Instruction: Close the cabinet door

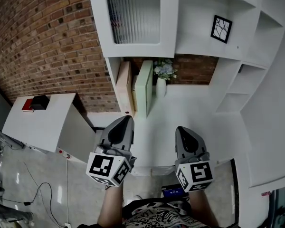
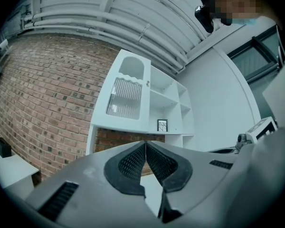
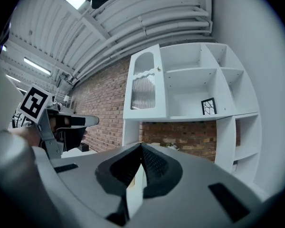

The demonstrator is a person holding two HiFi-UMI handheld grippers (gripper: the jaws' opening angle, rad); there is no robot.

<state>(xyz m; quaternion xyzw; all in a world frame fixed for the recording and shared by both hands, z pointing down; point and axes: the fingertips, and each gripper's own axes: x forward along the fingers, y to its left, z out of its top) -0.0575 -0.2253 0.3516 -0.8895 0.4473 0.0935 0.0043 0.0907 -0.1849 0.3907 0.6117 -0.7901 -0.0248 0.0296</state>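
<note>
The white wall cabinet has a door with a ribbed glass pane (image 1: 133, 19) at its upper left; the door lies flush with the frame in every view (image 2: 126, 99) (image 3: 143, 93). A small knob (image 3: 157, 69) sits at its right edge. My left gripper (image 1: 127, 119) and right gripper (image 1: 182, 130) hang side by side below the cabinet, well short of the door, touching nothing. Both are shut with nothing between the jaws: the left gripper's tips (image 2: 146, 144) meet, and so do the right gripper's tips (image 3: 142, 147).
Open shelves to the door's right hold a small framed picture (image 1: 221, 28). On the counter below stand upright books (image 1: 133, 83) and a vase of flowers (image 1: 162, 75). A white side table (image 1: 47, 122) with a red and black item stands left. Cables lie on the floor.
</note>
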